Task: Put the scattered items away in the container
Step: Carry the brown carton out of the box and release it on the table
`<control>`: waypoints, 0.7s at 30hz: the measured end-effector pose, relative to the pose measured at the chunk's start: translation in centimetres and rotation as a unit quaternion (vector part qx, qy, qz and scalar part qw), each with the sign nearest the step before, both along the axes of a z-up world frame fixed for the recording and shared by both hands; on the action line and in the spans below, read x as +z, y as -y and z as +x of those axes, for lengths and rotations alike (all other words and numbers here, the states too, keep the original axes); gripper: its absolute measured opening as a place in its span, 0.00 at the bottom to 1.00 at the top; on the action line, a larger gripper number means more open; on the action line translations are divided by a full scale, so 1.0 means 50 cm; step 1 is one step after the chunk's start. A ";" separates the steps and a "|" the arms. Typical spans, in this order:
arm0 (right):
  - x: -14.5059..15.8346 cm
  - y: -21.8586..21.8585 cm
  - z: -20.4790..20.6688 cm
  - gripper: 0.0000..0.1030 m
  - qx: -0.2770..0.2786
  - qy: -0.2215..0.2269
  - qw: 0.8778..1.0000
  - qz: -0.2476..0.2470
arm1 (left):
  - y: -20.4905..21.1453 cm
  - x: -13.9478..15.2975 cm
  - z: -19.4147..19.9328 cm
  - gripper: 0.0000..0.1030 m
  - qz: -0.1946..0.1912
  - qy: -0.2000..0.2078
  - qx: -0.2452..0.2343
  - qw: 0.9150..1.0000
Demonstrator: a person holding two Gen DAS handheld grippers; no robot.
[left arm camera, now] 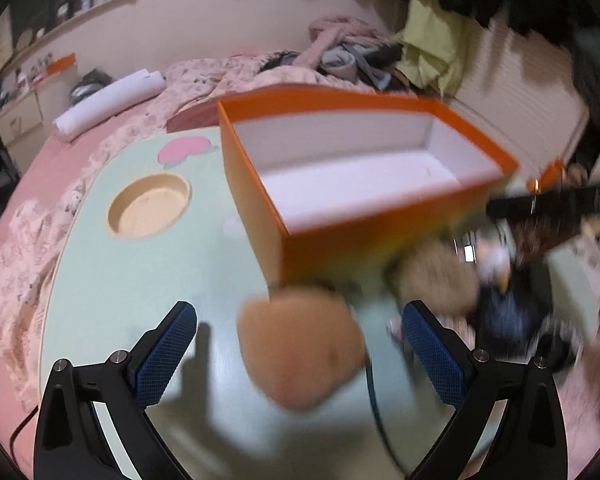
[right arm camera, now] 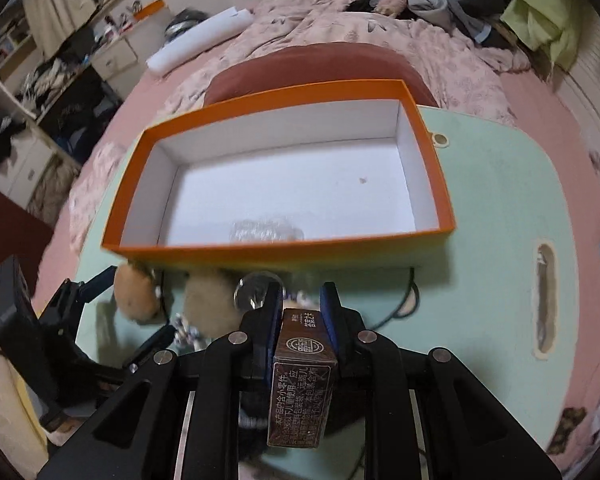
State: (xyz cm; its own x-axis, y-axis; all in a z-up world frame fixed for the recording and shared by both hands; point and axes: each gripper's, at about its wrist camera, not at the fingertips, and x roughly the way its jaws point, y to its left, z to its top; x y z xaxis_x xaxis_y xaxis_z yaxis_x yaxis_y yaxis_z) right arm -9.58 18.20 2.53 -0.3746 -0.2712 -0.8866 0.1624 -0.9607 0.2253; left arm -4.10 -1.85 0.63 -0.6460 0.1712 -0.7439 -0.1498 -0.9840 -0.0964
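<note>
A small printed brown box [right arm camera: 303, 376] was clamped in the right gripper [right arm camera: 300, 312] for dropping into the orange container [right arm camera: 278, 250], while the left gripper [left arm camera: 300, 344] was held wide open.

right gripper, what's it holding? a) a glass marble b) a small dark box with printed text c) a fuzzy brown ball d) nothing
b: the right gripper has its blue pads clamped on the sides of a small dark box with printed text, in front of the orange box.
</note>
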 end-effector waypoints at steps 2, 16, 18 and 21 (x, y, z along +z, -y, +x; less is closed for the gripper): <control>0.008 -0.019 -0.012 0.21 -0.010 -0.004 1.000 0.000 | 0.009 0.010 -0.031 1.00 0.029 0.002 0.008 1.000; 0.114 -0.049 0.040 0.68 -0.048 -0.104 0.993 -0.039 | 0.048 0.078 -0.075 0.99 0.027 -0.037 0.038 0.998; 0.147 -0.067 0.075 0.69 -0.059 -0.144 0.987 -0.033 | 0.064 0.100 -0.044 0.99 0.037 -0.051 0.038 0.997; 0.184 -0.095 0.131 0.70 -0.060 -0.174 0.982 -0.039 | 0.087 0.126 0.011 0.99 0.035 -0.070 0.045 0.996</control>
State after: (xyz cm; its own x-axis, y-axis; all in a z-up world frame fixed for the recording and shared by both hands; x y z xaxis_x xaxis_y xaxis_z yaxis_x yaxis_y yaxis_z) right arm -3.05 22.94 11.72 -0.6851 -0.2693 -0.6769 0.1295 -0.9594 0.2506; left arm -3.57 -6.20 6.96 -0.7579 0.1551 -0.6337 -0.0771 -0.9858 -0.1491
